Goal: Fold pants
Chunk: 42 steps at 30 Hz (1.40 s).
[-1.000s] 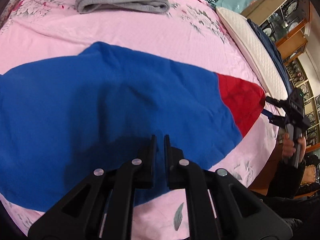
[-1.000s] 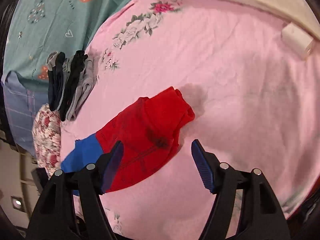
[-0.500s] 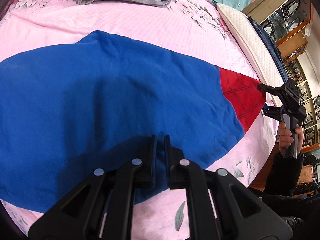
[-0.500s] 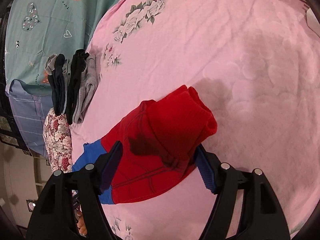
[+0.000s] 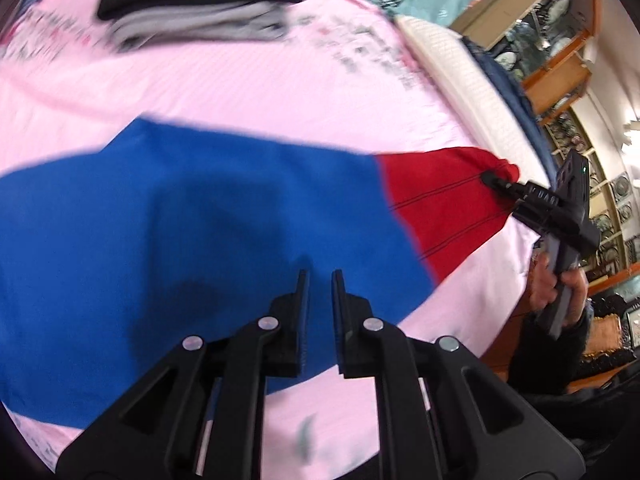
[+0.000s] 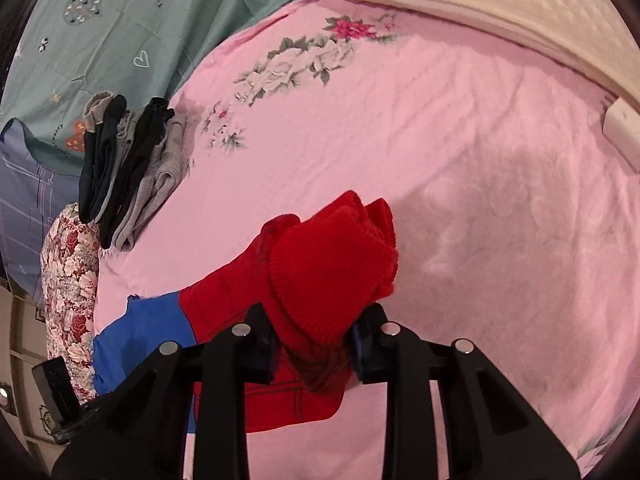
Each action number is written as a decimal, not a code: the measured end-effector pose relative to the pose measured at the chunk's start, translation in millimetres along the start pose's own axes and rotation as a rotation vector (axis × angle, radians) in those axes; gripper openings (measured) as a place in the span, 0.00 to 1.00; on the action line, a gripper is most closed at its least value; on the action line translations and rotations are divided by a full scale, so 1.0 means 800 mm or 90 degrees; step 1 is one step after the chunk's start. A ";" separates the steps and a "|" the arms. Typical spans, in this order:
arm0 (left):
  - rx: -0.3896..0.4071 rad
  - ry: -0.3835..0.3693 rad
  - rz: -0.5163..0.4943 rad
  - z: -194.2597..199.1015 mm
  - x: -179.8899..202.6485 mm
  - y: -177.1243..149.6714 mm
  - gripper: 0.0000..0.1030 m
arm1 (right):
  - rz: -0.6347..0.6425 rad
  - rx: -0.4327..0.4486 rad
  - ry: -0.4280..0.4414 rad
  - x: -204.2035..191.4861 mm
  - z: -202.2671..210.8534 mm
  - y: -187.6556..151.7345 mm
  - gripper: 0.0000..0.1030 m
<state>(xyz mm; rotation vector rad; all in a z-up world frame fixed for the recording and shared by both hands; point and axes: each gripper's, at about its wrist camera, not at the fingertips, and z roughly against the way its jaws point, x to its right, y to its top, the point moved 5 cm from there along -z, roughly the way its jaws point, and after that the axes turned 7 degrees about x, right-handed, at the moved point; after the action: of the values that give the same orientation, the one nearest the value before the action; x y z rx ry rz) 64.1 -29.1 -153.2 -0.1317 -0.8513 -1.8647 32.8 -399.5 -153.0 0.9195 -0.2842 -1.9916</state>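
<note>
Blue pants with a red lower leg [image 5: 200, 216] lie spread on the pink bed sheet [image 5: 240, 80]. My left gripper [image 5: 318, 280] hovers over the blue part near its front edge, its jaws nearly together with a narrow gap and nothing between them. My right gripper [image 6: 312, 332] has closed on the bunched red ribbed cuff [image 6: 332, 268] and holds it a little off the sheet. In the left wrist view the right gripper [image 5: 496, 180] grips the red end at the far right.
A stack of folded grey and black clothes [image 5: 200, 4] lies at the far side of the bed; it also shows in the right wrist view [image 6: 128, 168]. A white pillow [image 6: 500, 8] and a teal blanket [image 6: 120, 20] border the sheet. A floral cushion [image 6: 68, 280] lies left.
The right gripper moved onto the red cuff, closed on it and bunched it. The left gripper shifted slightly over the blue cloth; its view is now blurred.
</note>
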 end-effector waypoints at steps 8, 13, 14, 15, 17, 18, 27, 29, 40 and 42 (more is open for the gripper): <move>-0.056 -0.059 0.006 -0.109 0.094 0.029 0.09 | 0.058 0.026 0.039 -0.031 0.028 -0.004 0.27; -0.089 -0.022 -0.006 -0.168 0.117 0.020 0.09 | 0.052 0.019 0.064 -0.028 0.031 -0.007 0.27; -0.086 -0.018 -0.010 -0.168 0.119 0.020 0.09 | 0.053 0.017 0.068 -0.028 0.032 -0.007 0.27; -0.087 -0.021 -0.012 -0.166 0.121 0.019 0.09 | 0.054 0.011 0.073 -0.028 0.031 -0.008 0.27; -0.085 -0.046 -0.005 -0.151 0.121 0.019 0.09 | 0.058 0.011 0.073 -0.029 0.029 -0.009 0.27; -0.074 -0.045 -0.005 -0.142 0.119 0.021 0.09 | 0.057 0.012 0.070 -0.028 0.028 -0.009 0.27; 0.098 0.139 0.073 0.019 -0.047 0.030 0.09 | 0.041 0.012 0.060 -0.021 0.028 -0.010 0.27; 0.114 0.205 0.096 0.052 -0.099 0.011 0.09 | 0.038 0.013 0.053 -0.022 0.026 -0.009 0.27; 0.151 0.218 0.201 0.091 -0.236 -0.034 0.07 | 0.101 0.024 0.017 -0.082 0.026 -0.007 0.27; 0.160 0.206 0.193 0.091 -0.236 -0.033 0.07 | 0.129 0.026 0.005 -0.101 0.023 -0.009 0.27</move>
<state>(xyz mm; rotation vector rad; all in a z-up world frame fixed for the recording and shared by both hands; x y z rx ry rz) 107.7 165.4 -197.8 0.1846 -0.7827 -1.4349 41.2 -332.8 -103.5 0.8877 -0.3981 -1.8007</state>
